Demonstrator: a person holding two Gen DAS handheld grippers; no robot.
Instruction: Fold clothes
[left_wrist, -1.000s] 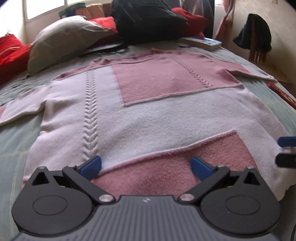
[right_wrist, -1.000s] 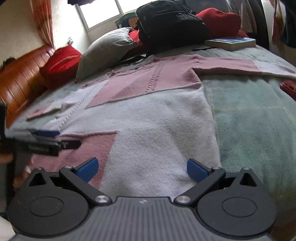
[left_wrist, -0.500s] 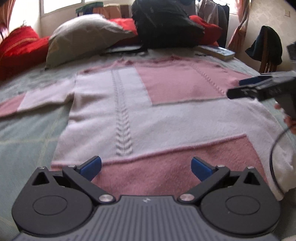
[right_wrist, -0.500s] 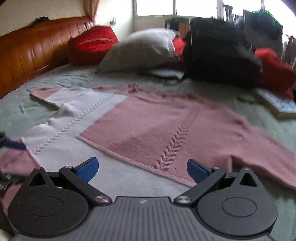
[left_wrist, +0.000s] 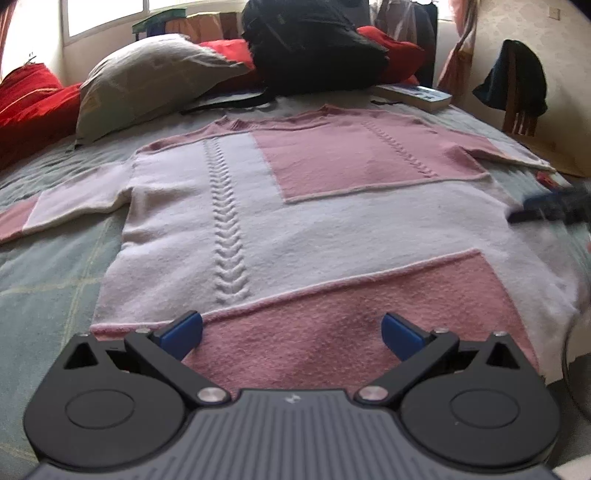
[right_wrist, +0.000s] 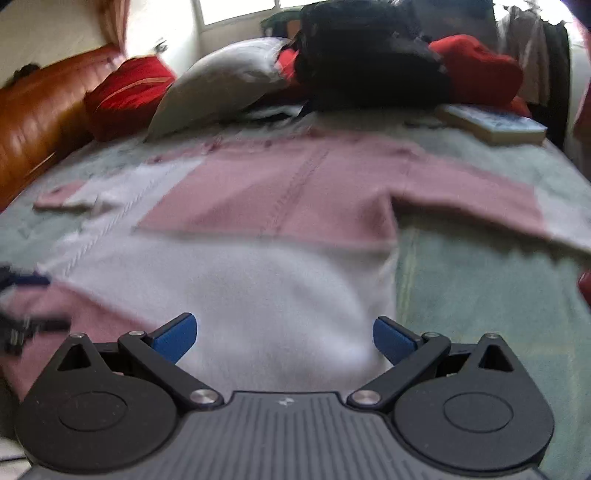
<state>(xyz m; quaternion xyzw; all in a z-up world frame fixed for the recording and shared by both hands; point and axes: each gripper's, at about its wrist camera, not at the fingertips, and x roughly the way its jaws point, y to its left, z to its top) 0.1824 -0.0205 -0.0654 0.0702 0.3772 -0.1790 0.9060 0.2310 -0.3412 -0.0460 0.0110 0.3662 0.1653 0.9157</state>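
Pink-and-white sweater (left_wrist: 332, 229) lies flat on bed (left_wrist: 44, 266). Left gripper (left_wrist: 291, 334) and right gripper (right_wrist: 284, 334) over its hem, jaws spread, empty.

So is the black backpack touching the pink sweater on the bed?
Apart. The left wrist view shows a strip of bedcover between the backpack and the sweater collar.

Pink-and-white patchwork sweater (left_wrist: 332, 221), flat and unfolded, sleeves outspread on the bed (left_wrist: 44, 273).

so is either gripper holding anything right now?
Nothing held. Left gripper and right gripper are both open above the sweater hem.
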